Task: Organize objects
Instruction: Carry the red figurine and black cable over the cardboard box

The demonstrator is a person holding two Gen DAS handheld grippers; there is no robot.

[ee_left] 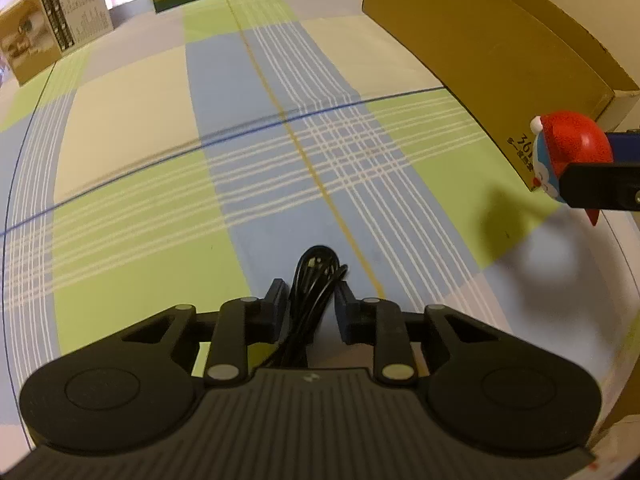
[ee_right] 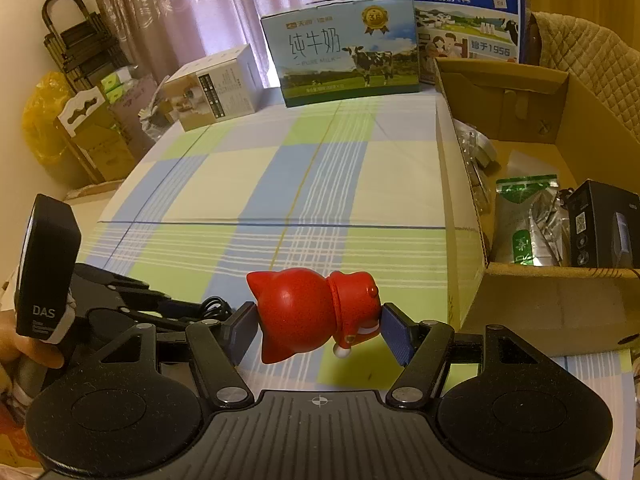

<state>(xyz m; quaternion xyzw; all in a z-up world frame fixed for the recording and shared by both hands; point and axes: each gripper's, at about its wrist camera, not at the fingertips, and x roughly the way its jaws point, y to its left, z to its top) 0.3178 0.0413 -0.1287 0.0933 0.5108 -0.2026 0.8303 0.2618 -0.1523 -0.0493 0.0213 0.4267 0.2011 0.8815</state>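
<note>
My right gripper [ee_right: 316, 328] is shut on a red toy figurine [ee_right: 308, 316], held sideways above the checked tablecloth [ee_right: 256, 184]. The left wrist view shows that same figurine [ee_left: 568, 152], red cap and blue face, at the right edge, clamped by the right gripper's dark fingers [ee_left: 600, 190]. My left gripper [ee_left: 310, 300] is shut on a coiled black cable [ee_left: 316, 280], low over the cloth. That cable [ee_right: 216, 306] and the left gripper body appear at the lower left of the right wrist view.
An open cardboard box [ee_right: 540, 296] on the right holds a green pouch [ee_right: 524, 216], foil packets and a black device [ee_right: 600, 228]; its wall [ee_left: 480, 44] fills the left view's upper right. Milk cartons [ee_right: 344, 52] and a small box [ee_right: 212, 88] line the far edge.
</note>
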